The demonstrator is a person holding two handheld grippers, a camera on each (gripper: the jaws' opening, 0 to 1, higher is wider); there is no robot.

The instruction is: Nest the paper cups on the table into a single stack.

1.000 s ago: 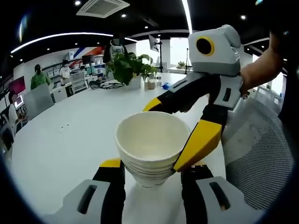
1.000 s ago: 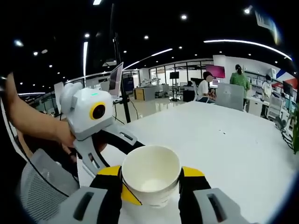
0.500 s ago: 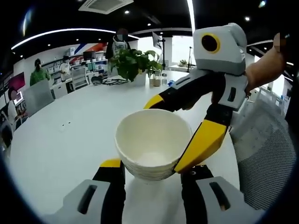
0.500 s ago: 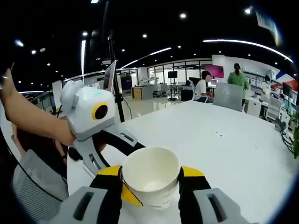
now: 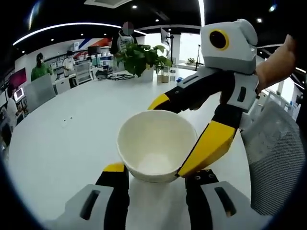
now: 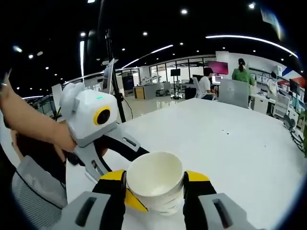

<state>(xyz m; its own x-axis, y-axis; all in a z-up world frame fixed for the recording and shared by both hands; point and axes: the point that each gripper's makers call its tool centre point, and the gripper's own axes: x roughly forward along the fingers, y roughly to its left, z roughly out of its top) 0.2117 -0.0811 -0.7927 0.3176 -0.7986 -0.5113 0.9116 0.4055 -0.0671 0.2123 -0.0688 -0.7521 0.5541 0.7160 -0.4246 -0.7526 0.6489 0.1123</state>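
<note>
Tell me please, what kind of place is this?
Probably an open-plan office or showroom. A large white table stands in a wide hall with recessed ceiling lights, people sit at desks with monitors at the far side, and a potted plant stands on the table.

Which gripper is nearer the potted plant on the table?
Left, though neither is close. The left gripper faces the potted plant across the table; the right gripper, also at the paper cup stack, points away.

My two gripper views face each other at close range across the white table (image 5: 62, 143), sharing the cup stack (image 5: 157, 146) (image 6: 156, 184) between them.
</note>
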